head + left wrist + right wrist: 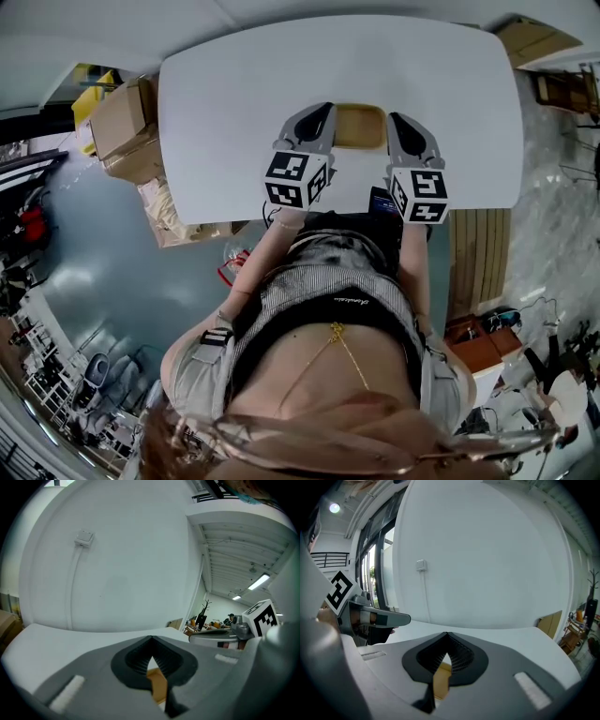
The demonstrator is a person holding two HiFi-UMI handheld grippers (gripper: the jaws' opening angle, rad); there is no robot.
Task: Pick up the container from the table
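Two jaw pairs are closed, empty: container (361, 127) lies on table (225, 103) btw L gripper (322, 112) & R gripper (399, 122), just beside each.

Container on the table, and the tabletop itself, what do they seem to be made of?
The container: probably wood or bamboo, judging by its even tan, matte surface; grain is too small to confirm. The table: smooth plain white top, likely laminate or painted board; which one can't be told.

A container (360, 127) sits on the table (216, 112), left gripper (322, 112) at its 9 o'clock, right gripper (399, 122) at 3.
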